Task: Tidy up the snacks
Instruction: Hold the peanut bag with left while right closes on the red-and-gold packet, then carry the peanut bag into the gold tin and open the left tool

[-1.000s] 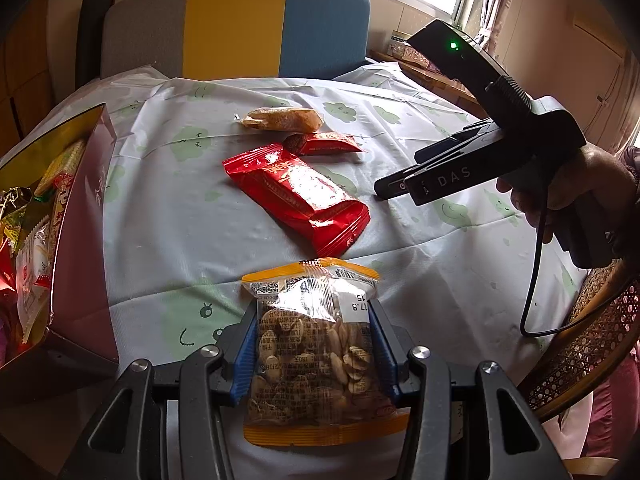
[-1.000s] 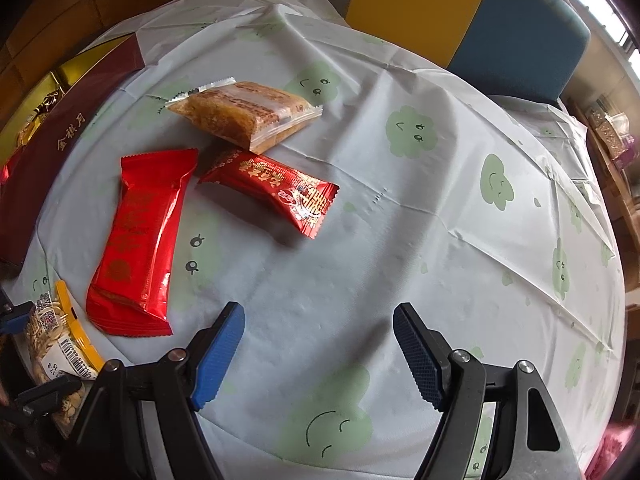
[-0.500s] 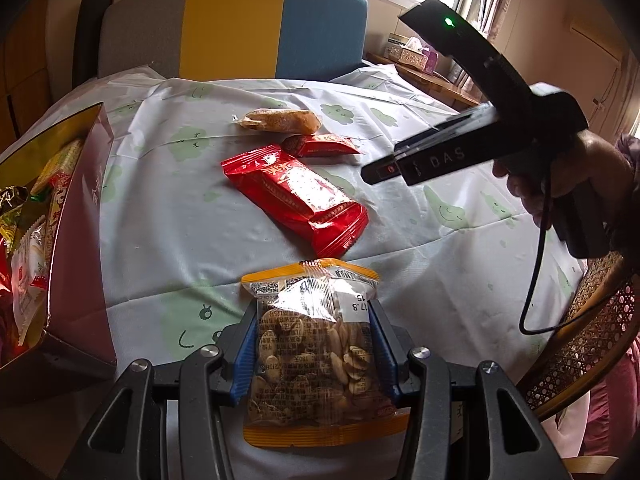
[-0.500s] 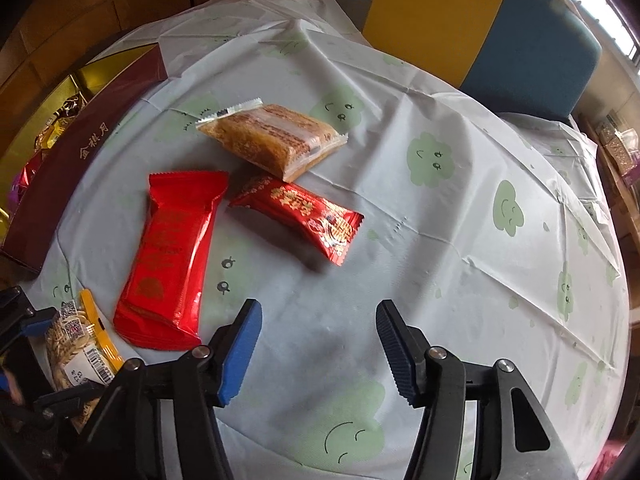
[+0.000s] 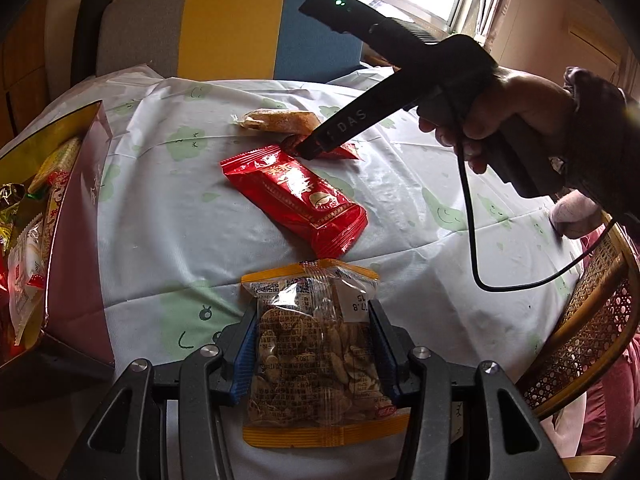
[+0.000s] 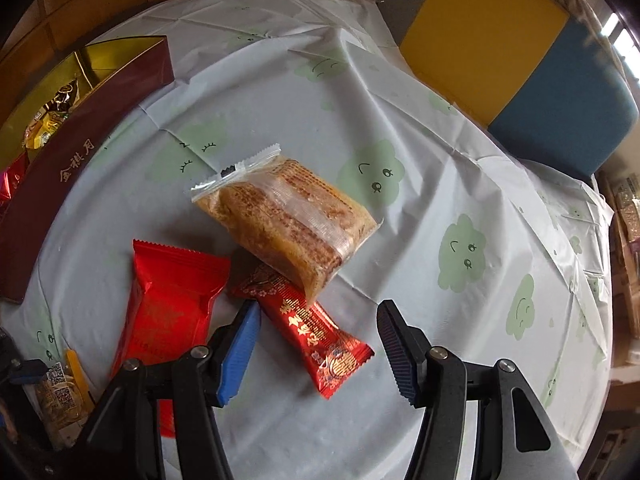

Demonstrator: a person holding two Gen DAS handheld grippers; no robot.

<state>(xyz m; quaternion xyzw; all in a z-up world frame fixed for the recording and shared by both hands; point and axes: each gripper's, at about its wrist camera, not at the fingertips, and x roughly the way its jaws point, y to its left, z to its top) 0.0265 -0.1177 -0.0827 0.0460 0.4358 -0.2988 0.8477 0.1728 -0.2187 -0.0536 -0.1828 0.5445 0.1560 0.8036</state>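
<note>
My left gripper (image 5: 312, 314) is shut on a clear, orange-edged bag of seeds (image 5: 316, 344), held just above the table's near edge. My right gripper (image 6: 318, 312) points down over a small red packet (image 6: 316, 332); its jaws stand apart on either side of the packet and the pads do not touch it. In the left wrist view the right gripper (image 5: 310, 151) has its tip at that small red packet (image 5: 350, 153). A bigger red packet (image 6: 168, 312) lies to the left, and a clear-wrapped golden pastry (image 6: 288, 224) lies just beyond. The bag of seeds (image 6: 60, 392) shows at the lower left.
An open maroon box (image 5: 76, 216) with a gold lining holds several snacks at the table's left edge. The tablecloth (image 5: 168, 220) is pale with green clouds. A grey, yellow and blue chair back (image 5: 224, 28) stands behind the table, and a wicker chair (image 5: 592, 344) is at the right.
My right gripper has moved across the table to the small red packet, and its jaws have narrowed. The left gripper and its bag have stayed put.
</note>
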